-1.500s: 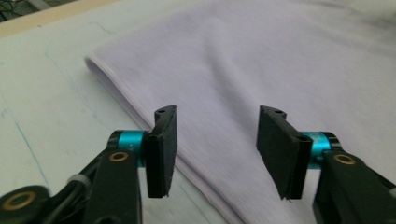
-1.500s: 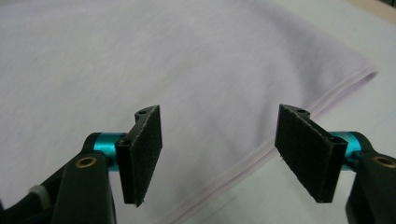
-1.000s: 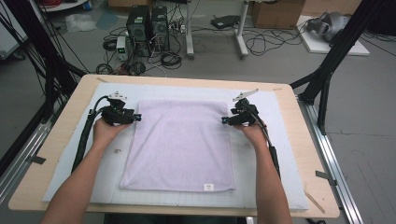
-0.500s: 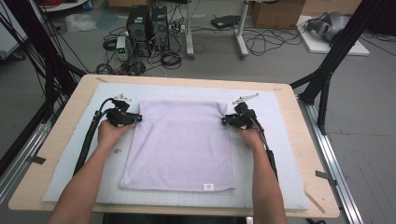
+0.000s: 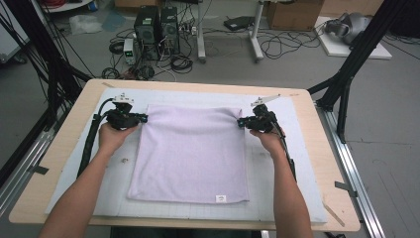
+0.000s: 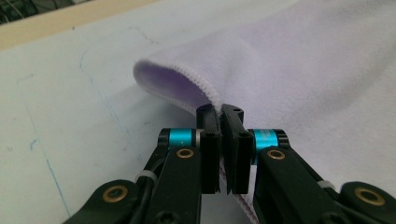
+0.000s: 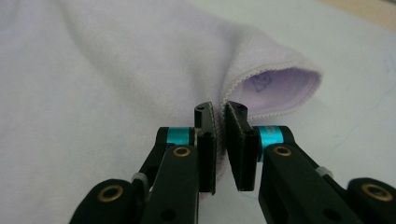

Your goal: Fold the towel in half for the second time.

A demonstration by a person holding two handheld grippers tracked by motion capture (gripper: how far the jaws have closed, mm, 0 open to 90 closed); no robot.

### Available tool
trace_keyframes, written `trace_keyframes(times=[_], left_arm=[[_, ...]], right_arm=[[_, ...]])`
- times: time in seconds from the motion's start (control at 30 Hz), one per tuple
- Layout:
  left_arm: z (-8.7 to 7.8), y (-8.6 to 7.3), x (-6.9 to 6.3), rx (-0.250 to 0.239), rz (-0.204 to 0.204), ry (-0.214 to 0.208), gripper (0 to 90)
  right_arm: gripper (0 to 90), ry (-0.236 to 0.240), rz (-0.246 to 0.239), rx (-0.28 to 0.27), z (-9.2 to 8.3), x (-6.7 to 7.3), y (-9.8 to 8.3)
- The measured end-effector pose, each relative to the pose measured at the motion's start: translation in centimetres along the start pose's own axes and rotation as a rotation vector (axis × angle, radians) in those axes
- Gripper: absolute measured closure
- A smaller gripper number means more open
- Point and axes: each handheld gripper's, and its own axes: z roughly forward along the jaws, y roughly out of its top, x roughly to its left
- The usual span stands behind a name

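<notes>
We have the lilac towel [image 5: 193,153] lying flat on the surface [image 5: 64,148], soft, light and floppy. The left gripper [image 6: 220,112] and right gripper [image 7: 217,109], jaws just closed, pinch its far corners' hems, the sensible hold; we expect the middle to sag.

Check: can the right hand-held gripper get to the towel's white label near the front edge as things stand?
Probably not yet: the right hand-held gripper is shut on the towel at its far right edge. The label lies uncovered, so letting go would free it.

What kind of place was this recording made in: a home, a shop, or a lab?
Most likely a lab or workshop: desktop computer towers and loose cables sit on a bare grey floor, and black metal frame struts flank the wooden table.
</notes>
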Motion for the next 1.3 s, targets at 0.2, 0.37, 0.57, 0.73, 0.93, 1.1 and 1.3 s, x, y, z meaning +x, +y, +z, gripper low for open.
trace_keyframes(times=[0.2, 0.37, 0.57, 0.73, 0.93, 1.1, 1.3], left_arm=[[-3.7, -1.1, -2.3, -0.039, 0.066, -0.066, 85.5], [-6.1, -5.4, -4.7, -0.016, 0.090, -0.148, 85.4], [-6.6, -9.4, -6.1, 0.053, 0.079, -0.173, 77.2], [-6.8, -7.7, -5.4, 0.063, 0.077, -0.131, 46.2], [-4.6, -4.1, -4.5, 0.041, 0.052, -0.105, 39.4], [-1.4, -3.8, -3.6, 0.129, -0.009, -0.106, 40.3], [-1.0, -3.9, -3.8, 0.136, 0.035, -0.153, 83.4]], right_arm=[[82.7, 0.086, -0.017, -0.036, -3.4, 2.5, -0.5], [82.3, 0.148, -0.029, -0.018, -5.3, 5.5, -4.6], [62.2, 0.152, -0.003, 0.080, -4.8, 6.9, -8.5], [40.5, 0.118, 0.048, 0.008, -6.2, 5.7, -7.6], [35.3, 0.080, 0.027, 0.016, -4.8, 4.3, -4.4], [35.1, 0.126, 0.081, 0.073, -1.4, 3.0, -3.9], [79.0, 0.265, 0.113, 0.113, -0.1, 2.7, -4.7]])
